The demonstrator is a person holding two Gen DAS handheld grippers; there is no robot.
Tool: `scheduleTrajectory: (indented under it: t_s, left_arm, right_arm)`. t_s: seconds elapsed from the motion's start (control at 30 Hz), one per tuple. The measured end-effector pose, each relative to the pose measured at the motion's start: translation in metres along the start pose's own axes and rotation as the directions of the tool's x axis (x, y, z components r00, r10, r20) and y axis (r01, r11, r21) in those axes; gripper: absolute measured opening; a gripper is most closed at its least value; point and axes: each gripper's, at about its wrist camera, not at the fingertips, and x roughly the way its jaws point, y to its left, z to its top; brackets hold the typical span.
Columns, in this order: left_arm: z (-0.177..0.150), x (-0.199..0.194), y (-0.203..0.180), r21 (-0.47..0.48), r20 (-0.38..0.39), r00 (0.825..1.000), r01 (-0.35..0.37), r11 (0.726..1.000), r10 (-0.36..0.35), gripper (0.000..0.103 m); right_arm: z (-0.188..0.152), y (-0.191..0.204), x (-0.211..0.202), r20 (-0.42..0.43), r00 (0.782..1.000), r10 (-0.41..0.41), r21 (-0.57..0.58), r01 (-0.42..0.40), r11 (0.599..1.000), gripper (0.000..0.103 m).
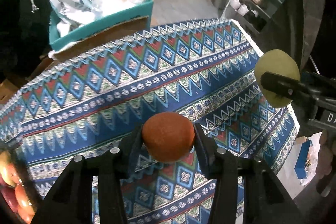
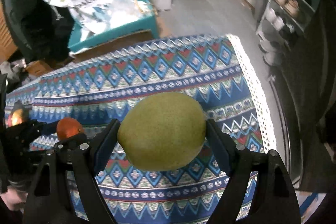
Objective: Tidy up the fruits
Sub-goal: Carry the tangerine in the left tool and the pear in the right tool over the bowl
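Fruit fills both hands, left gripper (image 1: 168, 138) clamped on the orange (image 1: 168, 136) and right gripper (image 2: 162, 131) on the pear (image 2: 162, 130), so you carry both level above the patterned cloth (image 1: 126, 85).

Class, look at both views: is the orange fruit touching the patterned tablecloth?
Apart. The left wrist view shows the orange fruit lifted clear of the tablecloth, clamped in the left gripper.
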Motion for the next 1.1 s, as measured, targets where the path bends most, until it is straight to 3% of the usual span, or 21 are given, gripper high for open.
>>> scheduleTrajectory:
  t_s: [0.57, 1.1]
  left_arm:
    - [-0.007, -0.095, 0.026, 0.025, 0.122, 0.992, -0.022, 0.999, 0.019, 0.048]
    - [-0.045, -0.157, 0.079, -0.001, 0.185, 0.981, -0.066, 0.998, 0.065, 0.048]
  right_arm:
    - [0.007, 0.077, -0.058, 0.084, 0.992, 0.092, -0.162, -0.077, 0.984, 0.081]
    - [0.005, 0.151, -0.077, 0.083, 0.980, 0.180, -0.280, -0.151, 0.948, 0.081]
